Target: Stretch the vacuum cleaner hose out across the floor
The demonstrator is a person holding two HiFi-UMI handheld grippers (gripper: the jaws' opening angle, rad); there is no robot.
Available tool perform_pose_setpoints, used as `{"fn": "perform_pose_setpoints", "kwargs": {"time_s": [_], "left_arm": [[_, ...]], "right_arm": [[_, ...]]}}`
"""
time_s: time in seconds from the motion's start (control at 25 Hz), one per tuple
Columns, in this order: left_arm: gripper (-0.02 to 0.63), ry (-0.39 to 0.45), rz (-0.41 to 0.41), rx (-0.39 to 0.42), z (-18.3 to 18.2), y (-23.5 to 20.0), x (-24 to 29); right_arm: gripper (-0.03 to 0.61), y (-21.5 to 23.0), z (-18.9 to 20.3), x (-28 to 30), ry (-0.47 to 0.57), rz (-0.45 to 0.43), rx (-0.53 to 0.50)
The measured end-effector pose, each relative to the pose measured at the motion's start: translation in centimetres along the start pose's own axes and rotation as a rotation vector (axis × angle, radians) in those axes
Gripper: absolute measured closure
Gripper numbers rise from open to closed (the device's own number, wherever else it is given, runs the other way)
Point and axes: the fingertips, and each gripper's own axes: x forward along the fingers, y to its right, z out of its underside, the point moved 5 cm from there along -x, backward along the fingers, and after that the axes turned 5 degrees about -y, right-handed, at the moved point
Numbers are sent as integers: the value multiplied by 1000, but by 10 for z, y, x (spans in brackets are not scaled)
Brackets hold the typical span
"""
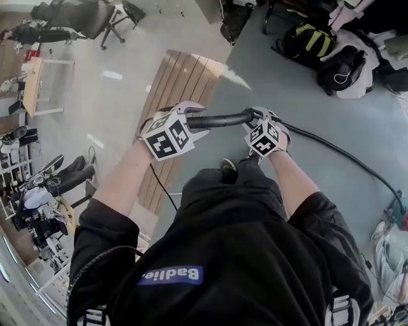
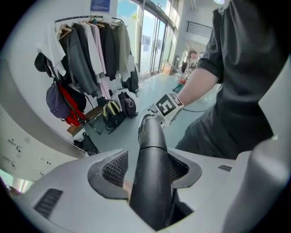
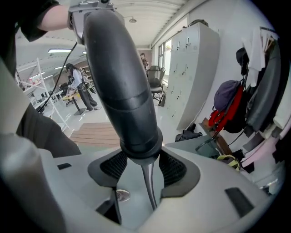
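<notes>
- Holding the vacuum hose (image 1: pixel 220 119) level in front of the body, the person has its stiff black section running between both grippers, above the grey floor (image 1: pixel 306 108).
- The left gripper (image 1: pixel 193 120) has its jaws spread. In the left gripper view the hose (image 2: pixel 152 168) lies between the pads, with a sliver of gap showing at the left pad.
- The right gripper (image 1: pixel 257 116) pinches the hose at its collar. In the right gripper view both pads sit against the collar (image 3: pixel 138 145), and a thinner length runs down from it.
- From the right gripper the thin trailing part (image 1: pixel 344 156) curves over the floor to the right edge of the head view.
- Beyond and to the left of the left gripper lies a wooden platform (image 1: pixel 175 95), with its long edge running toward the person.
- A broad stretch of floor lies between the grippers and the bags (image 1: pixel 319 48) piled along the far side.
- An office chair (image 1: pixel 89 19) stands well apart at the upper left.
- The left gripper view shows a coat rack (image 2: pixel 91 50) above those bags, and the right gripper view shows tall lockers (image 3: pixel 191 68) along a wall.
</notes>
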Motion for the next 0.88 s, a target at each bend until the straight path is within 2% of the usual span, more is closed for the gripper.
{"fn": "perform_pose_setpoints", "kwargs": {"time_s": [0.12, 0.32, 0.4, 0.48, 0.64, 0.72, 0.88], "left_arm": [[380, -51, -17, 56, -1, -11, 10], [374, -40, -54, 97, 15, -40, 2], [374, -33, -81, 122, 36, -55, -8], [374, -45, -100, 181, 63, -66, -11], [373, -107, -131, 371, 117, -88, 25], [373, -128, -145, 440, 145, -101, 49], [374, -143, -119, 471, 201, -127, 88]], "right_arm": [[359, 10, -4, 21, -44, -12, -1], [359, 17, -22, 53, -98, -12, 30], [359, 14, -34, 67, -122, -1, 36], [359, 5, -47, 83, -148, 18, 40], [359, -14, -78, 121, -214, 77, 63], [359, -25, -93, 142, -246, 102, 86], [359, -45, -115, 173, -304, 129, 96]]}}
